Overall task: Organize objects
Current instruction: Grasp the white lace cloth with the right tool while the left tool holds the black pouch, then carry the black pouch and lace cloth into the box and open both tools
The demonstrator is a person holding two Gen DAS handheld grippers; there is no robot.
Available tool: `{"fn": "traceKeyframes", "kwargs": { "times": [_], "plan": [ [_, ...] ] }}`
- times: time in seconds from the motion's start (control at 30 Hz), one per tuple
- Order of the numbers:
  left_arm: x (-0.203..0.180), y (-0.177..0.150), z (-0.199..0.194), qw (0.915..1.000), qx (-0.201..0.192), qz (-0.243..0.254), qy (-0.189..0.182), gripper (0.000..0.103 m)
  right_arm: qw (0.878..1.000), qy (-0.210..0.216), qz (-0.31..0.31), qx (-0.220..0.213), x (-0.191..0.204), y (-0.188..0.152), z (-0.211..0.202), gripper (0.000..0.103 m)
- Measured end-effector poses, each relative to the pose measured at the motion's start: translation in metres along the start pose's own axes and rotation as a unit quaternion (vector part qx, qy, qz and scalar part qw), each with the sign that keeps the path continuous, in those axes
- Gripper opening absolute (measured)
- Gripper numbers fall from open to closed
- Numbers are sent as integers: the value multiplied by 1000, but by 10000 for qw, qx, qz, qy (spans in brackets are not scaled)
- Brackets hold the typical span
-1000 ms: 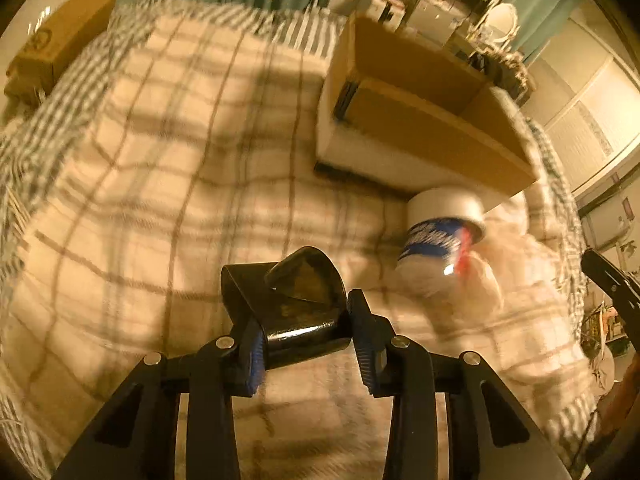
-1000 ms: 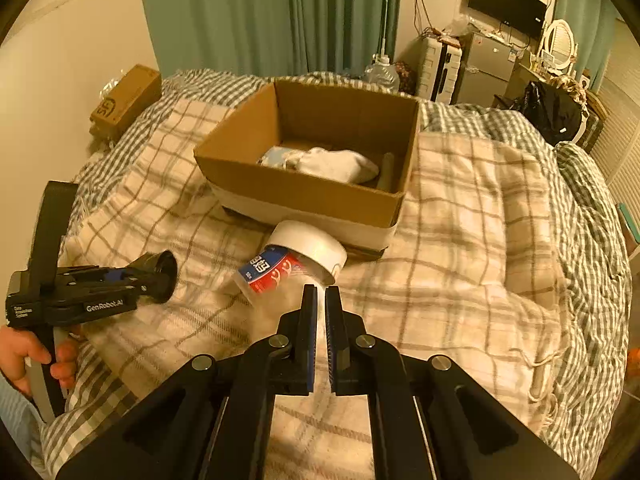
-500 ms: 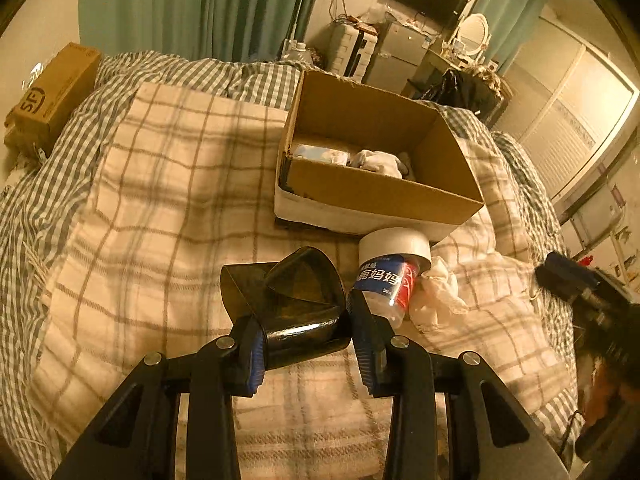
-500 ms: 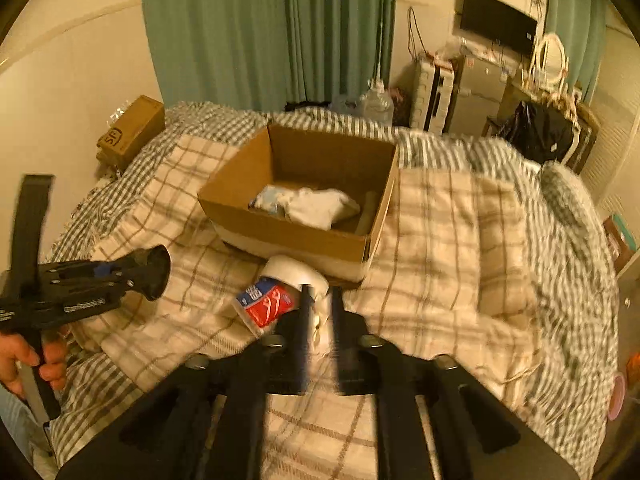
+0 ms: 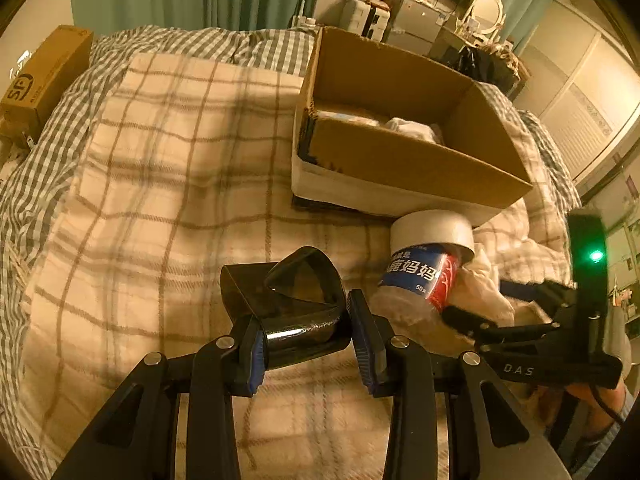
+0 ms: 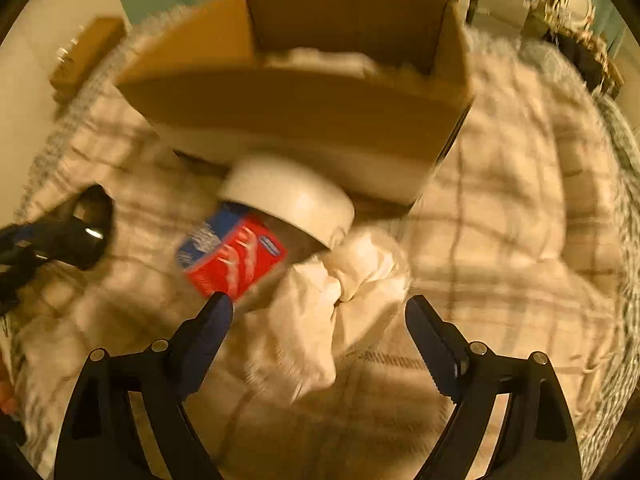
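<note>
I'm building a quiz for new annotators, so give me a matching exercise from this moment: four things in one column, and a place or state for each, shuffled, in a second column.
Things
1. black cup
2. white-lidded jar
3. cardboard box
4. right gripper

Places or states
A. lying on its side on the blanket, just in front of the box
B. open, fingers spread over the crumpled white cloth
C. clamped between the fingers of the left gripper
D. standing open on the bed, with white items inside

Pairs: 1-C, 2-A, 3-D, 4-B
</note>
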State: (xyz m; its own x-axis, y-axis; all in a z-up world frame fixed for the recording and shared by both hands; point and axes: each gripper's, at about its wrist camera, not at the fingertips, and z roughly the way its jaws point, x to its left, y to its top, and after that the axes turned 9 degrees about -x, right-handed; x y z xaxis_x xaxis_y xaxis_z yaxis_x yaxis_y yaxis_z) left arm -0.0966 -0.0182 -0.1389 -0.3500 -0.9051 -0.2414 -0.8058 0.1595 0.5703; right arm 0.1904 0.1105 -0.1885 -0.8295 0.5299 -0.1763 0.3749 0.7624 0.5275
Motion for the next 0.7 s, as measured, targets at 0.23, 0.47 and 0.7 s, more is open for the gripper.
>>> {"fn": "traceKeyframes", "kwargs": {
  "times": [0.23,0.47,0.7],
  "plan": [
    [-7,7,-2,10000,-18,91,0,37,9996,260,38,-101,-7,-6,-11,22],
    [-33,45,-37,9980,-487,381,-142,37,9900,-89,-591,-1276,4,14,-103,17],
    [-75,112,-71,9897,-1154,743,-407,37,9694,-208,-857,-2289,5,80,-189,17]
  ]
}}
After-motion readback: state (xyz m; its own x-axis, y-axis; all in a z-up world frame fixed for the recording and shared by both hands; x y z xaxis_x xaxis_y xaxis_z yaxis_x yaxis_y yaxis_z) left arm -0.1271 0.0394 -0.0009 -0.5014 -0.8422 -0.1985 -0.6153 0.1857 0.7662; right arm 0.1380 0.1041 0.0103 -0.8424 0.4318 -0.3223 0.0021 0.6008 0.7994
